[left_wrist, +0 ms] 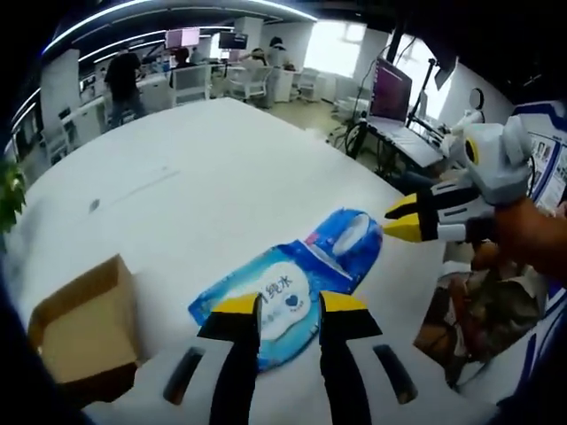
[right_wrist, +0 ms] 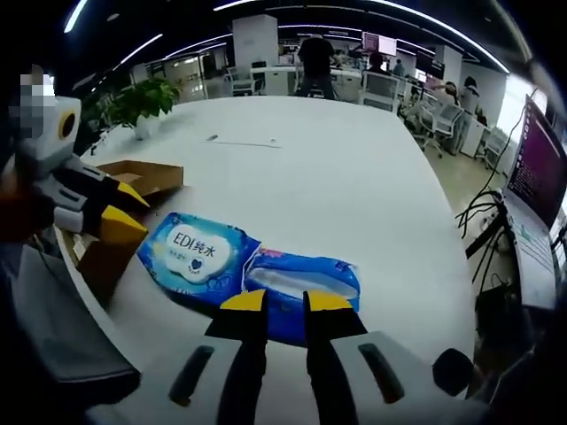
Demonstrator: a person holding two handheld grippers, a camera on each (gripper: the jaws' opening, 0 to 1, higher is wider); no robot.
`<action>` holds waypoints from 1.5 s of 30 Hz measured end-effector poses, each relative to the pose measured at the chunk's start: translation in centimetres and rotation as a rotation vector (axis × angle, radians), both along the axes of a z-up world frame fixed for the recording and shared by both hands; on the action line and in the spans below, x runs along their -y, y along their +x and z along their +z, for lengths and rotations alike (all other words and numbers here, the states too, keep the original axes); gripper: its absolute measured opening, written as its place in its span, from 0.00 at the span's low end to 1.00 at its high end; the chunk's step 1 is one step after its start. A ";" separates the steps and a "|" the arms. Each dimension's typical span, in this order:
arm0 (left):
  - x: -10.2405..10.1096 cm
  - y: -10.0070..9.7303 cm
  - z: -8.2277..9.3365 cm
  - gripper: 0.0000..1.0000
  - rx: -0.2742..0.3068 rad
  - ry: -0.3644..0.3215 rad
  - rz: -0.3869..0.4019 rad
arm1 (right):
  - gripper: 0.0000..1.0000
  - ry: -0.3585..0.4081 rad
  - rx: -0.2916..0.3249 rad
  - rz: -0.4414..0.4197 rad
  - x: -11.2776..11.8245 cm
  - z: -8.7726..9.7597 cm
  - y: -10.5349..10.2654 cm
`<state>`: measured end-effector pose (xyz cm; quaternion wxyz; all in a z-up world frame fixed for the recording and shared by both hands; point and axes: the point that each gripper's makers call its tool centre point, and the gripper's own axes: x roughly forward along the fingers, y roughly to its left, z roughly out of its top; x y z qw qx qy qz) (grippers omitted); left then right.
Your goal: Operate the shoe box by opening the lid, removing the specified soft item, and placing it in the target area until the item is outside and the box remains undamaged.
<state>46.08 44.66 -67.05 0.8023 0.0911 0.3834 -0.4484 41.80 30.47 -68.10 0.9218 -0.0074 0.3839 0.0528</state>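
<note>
Yellow-tipped jaws of the left gripper [left_wrist: 288,305] rise at the bottom of the left gripper view, standing apart with the near end of a blue wet-wipe pack [left_wrist: 292,283] lying between and just under their tips; whether they touch it I cannot tell, but they are not pinched on it. In the right gripper view the right gripper [right_wrist: 276,303] is set likewise, its jaws parted with a gap between them, tips at the near edge of the same pack [right_wrist: 248,270], which lies flat on the white table [right_wrist: 354,177]. The pack is the soft item, and it rests wholly outside the cardboard shoe box [left_wrist: 84,328], which sits well to the side of it in the left gripper view, open at the top with its brown inside showing. From the right gripper view the box [right_wrist: 133,181] stands beyond the left gripper [right_wrist: 115,212], near the table edge, and no lid can be made out on it. The right gripper [left_wrist: 407,219] reaches in from the right of the left gripper view, near the far end of the pack. By my reading the opening and the removal are done, the box looks whole with no tear or crush visible, and what may be left is only to release or settle the pack where it belongs; no marked target area is visible on the table, so I cannot tell whether this spot is the final one.
</note>
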 end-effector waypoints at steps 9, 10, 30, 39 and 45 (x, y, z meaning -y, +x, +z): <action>-4.9 0.0 1.1 0.23 0.007 -0.024 0.027 | 0.14 -0.005 0.018 0.007 -4.4 1.2 0.1; -5.7 -0.1 1.1 0.22 0.003 -0.023 0.029 | 0.14 -0.004 0.017 0.007 -4.8 1.3 0.1; -17.3 0.6 2.7 0.22 0.027 -0.023 0.102 | 0.14 -0.016 0.030 0.063 -14.5 3.3 0.7; -21.8 0.6 2.9 0.21 0.034 -0.013 0.127 | 0.14 -0.014 0.040 0.099 -18.6 3.9 1.7; -24.3 0.5 2.7 0.21 0.032 -0.006 0.144 | 0.14 -0.014 0.037 0.120 -20.7 3.9 2.0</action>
